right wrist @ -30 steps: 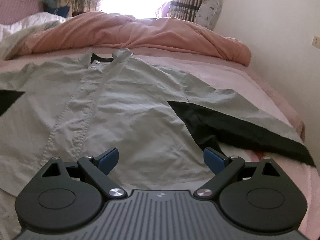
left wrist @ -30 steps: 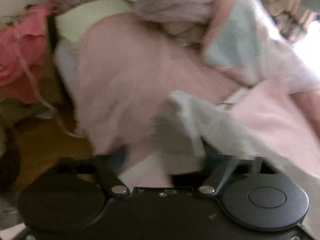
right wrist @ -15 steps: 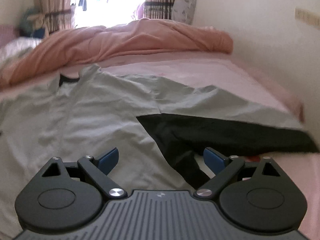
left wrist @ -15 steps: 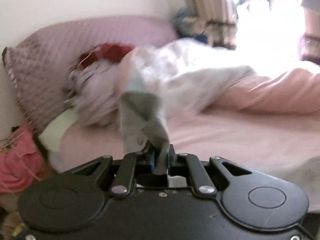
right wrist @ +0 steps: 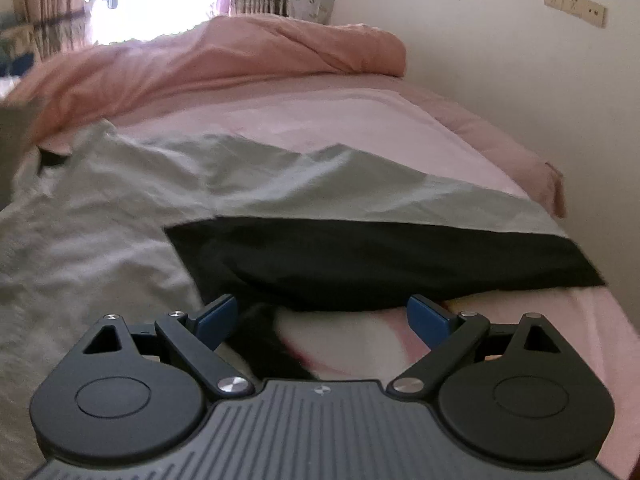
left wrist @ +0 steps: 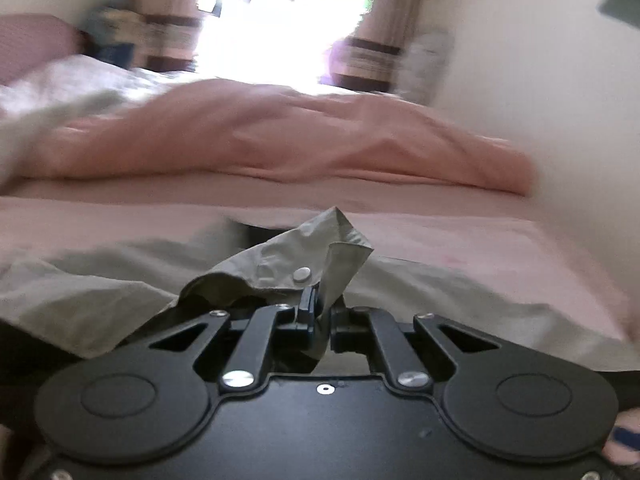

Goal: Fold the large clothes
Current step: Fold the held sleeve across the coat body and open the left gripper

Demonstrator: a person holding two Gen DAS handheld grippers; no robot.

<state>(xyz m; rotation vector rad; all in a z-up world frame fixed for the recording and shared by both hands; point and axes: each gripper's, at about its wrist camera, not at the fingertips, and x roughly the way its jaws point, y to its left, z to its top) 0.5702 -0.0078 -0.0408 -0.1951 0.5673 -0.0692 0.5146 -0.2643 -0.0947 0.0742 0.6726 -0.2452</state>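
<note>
A large grey-green shirt (right wrist: 120,216) with black panels lies spread on the pink bed. Its right sleeve (right wrist: 380,256), grey on top and black below, stretches out to the right. My right gripper (right wrist: 322,316) is open just in front of that black sleeve edge, with nothing pinched. In the left wrist view my left gripper (left wrist: 320,312) is shut on a bunched corner of the shirt (left wrist: 316,256) that bears a metal snap (left wrist: 302,275). That corner is held up over the spread shirt body (left wrist: 100,280).
A rumpled pink duvet (right wrist: 224,60) lies along the far side of the bed sheet (right wrist: 320,120). A wall with sockets (right wrist: 574,4) runs close on the right. Curtains and a bright window (left wrist: 280,12) stand beyond. A hand's fingertip (left wrist: 624,440) shows at the lower right.
My left gripper shut on a shirt corner and swung it from the pillow side across to over the shirt body. My right gripper drifted right toward the black sleeve and stayed open.
</note>
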